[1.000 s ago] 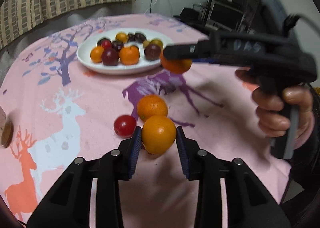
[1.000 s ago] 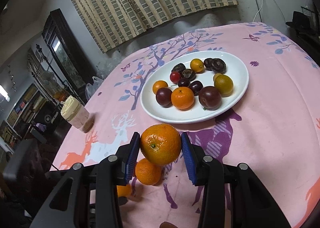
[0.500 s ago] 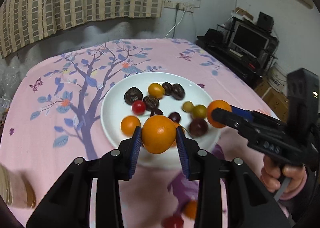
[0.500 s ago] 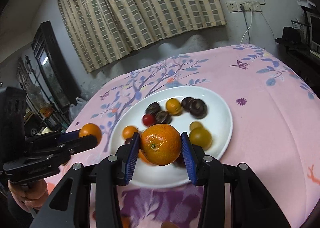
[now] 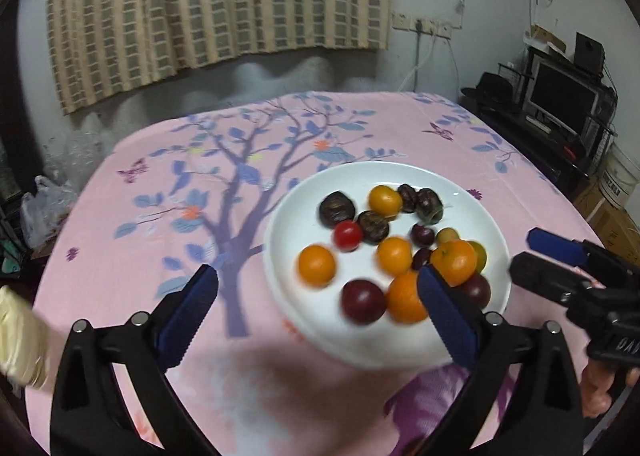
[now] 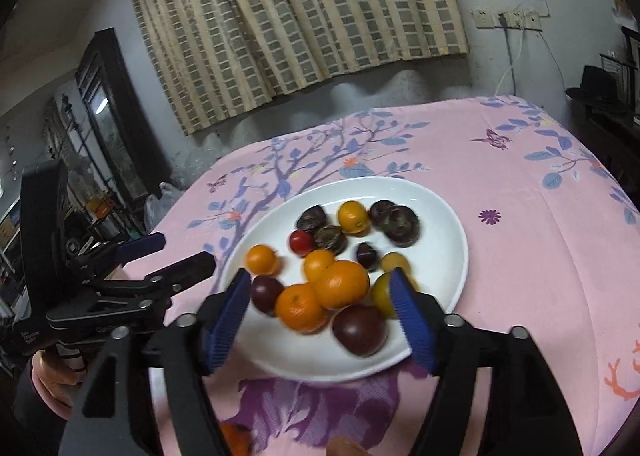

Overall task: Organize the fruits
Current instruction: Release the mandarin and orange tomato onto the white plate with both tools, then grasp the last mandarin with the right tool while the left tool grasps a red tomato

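Fruit sits gathered on the white plate (image 5: pixel 280 256), which rests on the pink printed tablecloth (image 5: pixel 160 184) right of centre in my left wrist view and at centre in my right wrist view.

Left gripper (image 5: pixel 318 314): I read its jaws as opening and spread very wide, blue pads apart at lower left and lower right of the frame, nothing pressed between them. Its right pad overlaps the near edge of the fruit pile in the picture; whether it touches any fruit I cannot tell.

Right gripper (image 6: pixel 320 320): jaws opening, pads standing clear on either side of the near fruit, no pad pressing on anything. Between and just beyond them I see a larger orange (image 6: pixel 341 284) resting against a second orange (image 6: pixel 301 307), with a dark red plum (image 6: pixel 359 330) just beside them at the plate's near rim. These fruits are blurred.

Further back on the plate lie a small red tomato (image 6: pixel 301 242), several dark wrinkled fruits (image 6: pixel 396 221) and a yellow-orange fruit (image 6: pixel 352 216).

A further orange (image 6: pixel 234 438) lies on the cloth at the bottom edge of the right wrist view, off the plate.

A hand (image 5: pixel 600 388) grips the right tool's handle at lower right of the left view.
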